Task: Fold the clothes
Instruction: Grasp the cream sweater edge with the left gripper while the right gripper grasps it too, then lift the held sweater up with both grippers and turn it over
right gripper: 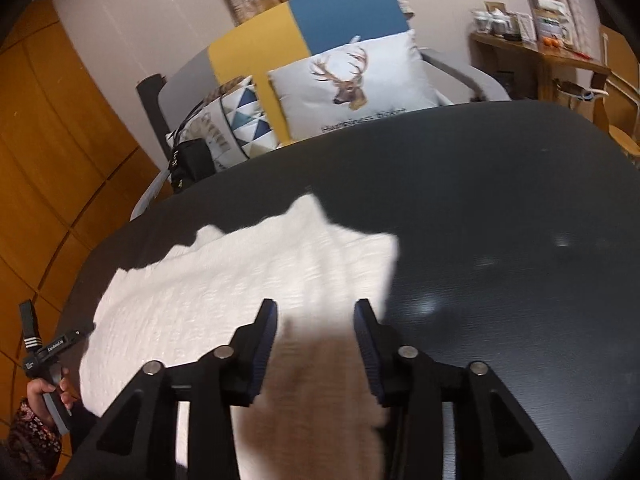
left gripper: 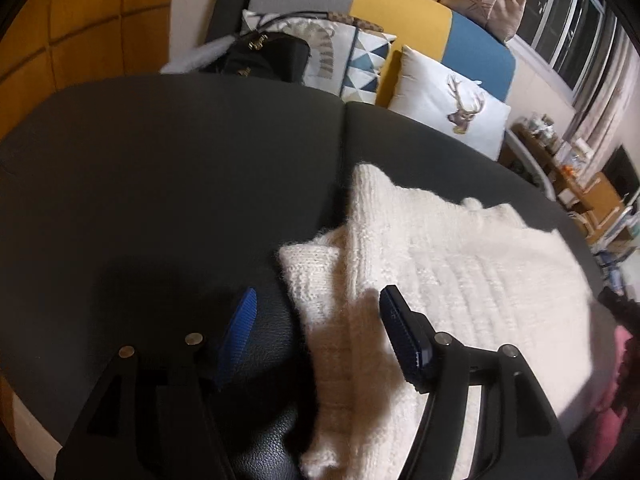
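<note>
The cream knitted sweater lies partly folded on the dark bench, one sleeve doubled across its body. The left gripper hangs over the sweater's near left edge, jaws apart and holding nothing. The right gripper hangs over the sweater's near right edge, jaws likewise apart and empty. Judgement: one fold appears complete and released. The next move calls for a fresh grasp on the sweater's edge, both sides together, to fold it again.

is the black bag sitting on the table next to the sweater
No, the black bag sits on the sofa behind the table, well apart from the white sweater.
</note>
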{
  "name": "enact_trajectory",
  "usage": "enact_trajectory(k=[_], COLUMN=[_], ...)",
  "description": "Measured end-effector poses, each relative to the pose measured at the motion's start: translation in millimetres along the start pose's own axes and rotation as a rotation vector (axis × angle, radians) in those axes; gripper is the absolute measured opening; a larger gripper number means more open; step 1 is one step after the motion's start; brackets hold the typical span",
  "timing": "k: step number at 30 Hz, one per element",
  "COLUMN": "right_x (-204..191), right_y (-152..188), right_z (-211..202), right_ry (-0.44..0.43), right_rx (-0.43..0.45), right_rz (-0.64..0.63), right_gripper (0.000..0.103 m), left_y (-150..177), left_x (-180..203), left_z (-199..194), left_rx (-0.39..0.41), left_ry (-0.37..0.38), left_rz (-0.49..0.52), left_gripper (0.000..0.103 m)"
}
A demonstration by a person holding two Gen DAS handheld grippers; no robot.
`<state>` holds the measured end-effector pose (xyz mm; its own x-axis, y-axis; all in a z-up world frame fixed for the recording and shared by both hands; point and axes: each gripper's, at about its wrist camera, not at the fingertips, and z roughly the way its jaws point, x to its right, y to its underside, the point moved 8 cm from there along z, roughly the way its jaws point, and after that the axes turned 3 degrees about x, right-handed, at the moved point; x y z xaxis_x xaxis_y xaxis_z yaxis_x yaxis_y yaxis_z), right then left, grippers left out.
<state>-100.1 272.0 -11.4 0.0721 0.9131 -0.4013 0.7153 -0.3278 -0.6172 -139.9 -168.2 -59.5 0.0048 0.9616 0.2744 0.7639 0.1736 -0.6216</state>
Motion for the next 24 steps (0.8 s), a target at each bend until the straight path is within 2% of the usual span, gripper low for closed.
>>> enact_trajectory(k=[1,4,7,11,17,20,24], right_x=[6,23,35,44,56,61,60], right_y=[-1,4,10,19,21,20,19], right_z=[0,8,20,37,48,50,54], right_ry=[-0.007,-0.044,-0.068,-0.154,-0.282,-0.338,-0.365], right_rx=[-0.023,-0.104,-0.166,-0.222,-0.219,-0.23,-0.258], right_rz=[0.009,0.066,0.123,0.229,0.396,0.473,0.479], right_gripper=[0.053,0.055,0.056,0.056,0.057,0.057,0.057], left_y=[1,5,8,7,4,3,0], left_x=[0,-6,-12,-16,-23,-21,-21], left_z=[2,12,16,15,17,19,24], left_rx=[-0.015,-0.086,-0.122,-0.146,-0.163,-0.178,-0.2], left_ry=[0.033,0.116,0.163,0.199,0.304,0.332,0.365], left_rz=[-0.017,-0.099,-0.155,-0.193,-0.286,-0.286,-0.311], left_gripper=[0.069,0.071,0.071,0.071,0.075,0.076,0.077])
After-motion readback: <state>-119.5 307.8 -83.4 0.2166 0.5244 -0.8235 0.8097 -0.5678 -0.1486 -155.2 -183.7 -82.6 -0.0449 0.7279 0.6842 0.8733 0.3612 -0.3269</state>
